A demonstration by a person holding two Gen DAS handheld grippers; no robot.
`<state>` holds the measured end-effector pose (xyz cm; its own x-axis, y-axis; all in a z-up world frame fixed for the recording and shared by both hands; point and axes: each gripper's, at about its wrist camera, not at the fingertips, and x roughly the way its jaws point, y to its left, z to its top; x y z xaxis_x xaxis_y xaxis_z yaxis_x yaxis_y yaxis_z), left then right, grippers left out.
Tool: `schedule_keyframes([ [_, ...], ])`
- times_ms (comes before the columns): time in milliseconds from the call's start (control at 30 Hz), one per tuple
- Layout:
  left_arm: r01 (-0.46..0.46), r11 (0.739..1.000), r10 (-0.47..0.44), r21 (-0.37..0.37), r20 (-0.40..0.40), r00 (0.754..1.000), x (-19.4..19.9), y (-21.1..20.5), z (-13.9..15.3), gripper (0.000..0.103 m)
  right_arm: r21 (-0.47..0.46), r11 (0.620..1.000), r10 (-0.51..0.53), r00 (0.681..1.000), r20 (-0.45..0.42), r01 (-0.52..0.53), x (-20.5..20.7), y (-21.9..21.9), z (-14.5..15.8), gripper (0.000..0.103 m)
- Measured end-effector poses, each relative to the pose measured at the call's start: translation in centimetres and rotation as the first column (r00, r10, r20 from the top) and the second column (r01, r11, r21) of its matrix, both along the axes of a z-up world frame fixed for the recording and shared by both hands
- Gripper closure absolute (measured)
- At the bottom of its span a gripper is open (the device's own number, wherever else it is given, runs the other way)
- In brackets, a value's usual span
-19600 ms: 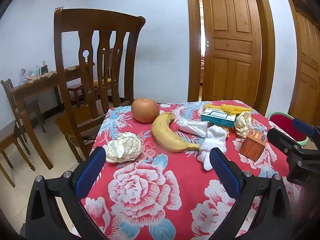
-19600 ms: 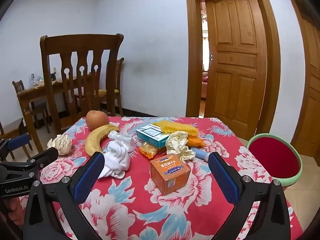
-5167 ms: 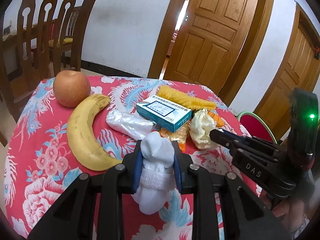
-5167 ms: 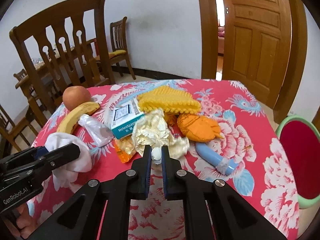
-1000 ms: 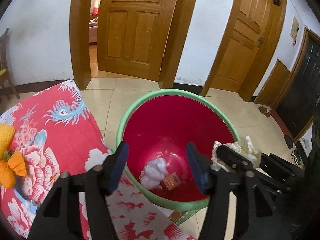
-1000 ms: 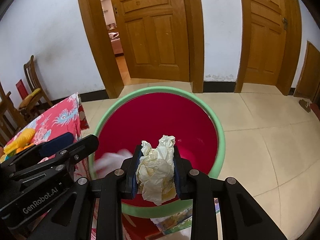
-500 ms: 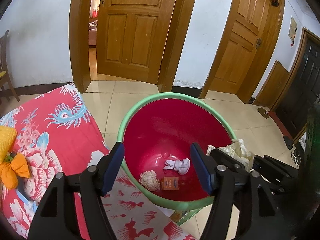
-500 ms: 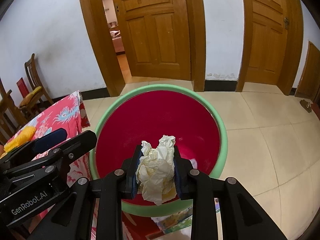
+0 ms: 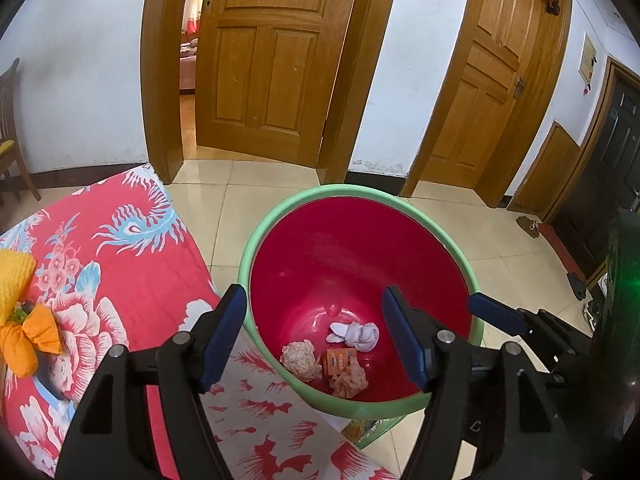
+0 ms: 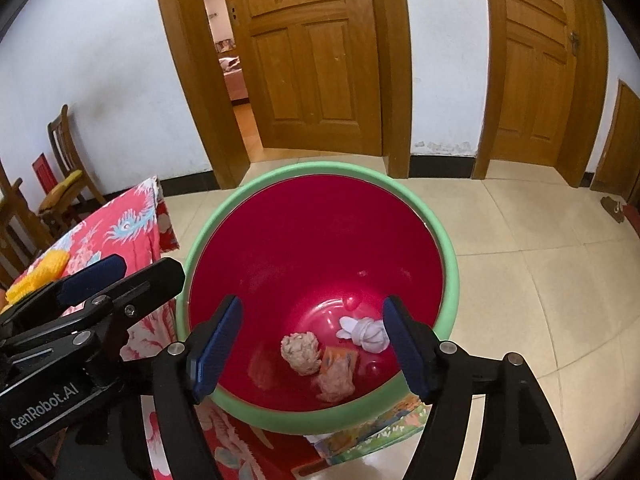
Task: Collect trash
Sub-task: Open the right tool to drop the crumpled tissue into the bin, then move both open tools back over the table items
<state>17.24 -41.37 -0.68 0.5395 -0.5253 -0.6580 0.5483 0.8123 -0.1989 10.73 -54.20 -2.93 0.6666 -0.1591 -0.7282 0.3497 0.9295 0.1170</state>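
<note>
L gripper (image 9: 314, 336) & R gripper (image 10: 312, 338), both wide open & holding nothing, hover over green-rimmed red plastic bin (image 10: 316, 240) w/ crumpled paper balls (image 10: 301, 348), white sock (image 10: 366, 333)

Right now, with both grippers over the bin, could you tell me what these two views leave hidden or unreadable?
- Printing on the orange box at the bottom of the bin: too small, and partly covered by a crumpled wad in the right wrist view.
- The rest of the table: cut off by the left edge in both views.
- The colourful printed thing under the bin: mostly hidden by the rim.
- The room beyond the open door: a narrow slice only.
</note>
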Motion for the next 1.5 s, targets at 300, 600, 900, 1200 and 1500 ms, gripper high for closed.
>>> schedule_keyframes([
  [300,-0.004,1.000,0.004,0.003,0.003,1.000,0.1,0.0,0.0,0.033,0.005,1.000,0.003,1.000,-0.002,-0.003,0.1,0.0,0.0,0.028],
  [600,-0.041,0.999,0.041,-0.006,-0.009,0.999,0.0,0.6,0.2,0.033,-0.003,1.000,0.009,1.000,0.002,-0.009,0.3,0.4,0.2,0.027],
  [900,-0.063,0.998,0.062,0.021,0.025,0.998,-0.5,2.4,1.9,0.033,0.016,0.999,0.044,0.999,0.026,-0.044,0.9,1.7,0.7,0.027],
  [1200,-0.123,0.992,0.123,0.022,0.027,0.992,-0.2,5.7,2.1,0.033,0.028,0.996,0.082,0.996,0.039,-0.083,1.3,3.9,1.2,0.026],
  [1500,-0.159,0.987,0.158,0.016,0.029,0.987,-0.5,9.0,1.9,0.033,-0.011,0.991,0.133,0.991,0.021,-0.133,2.3,6.8,1.2,0.026],
])
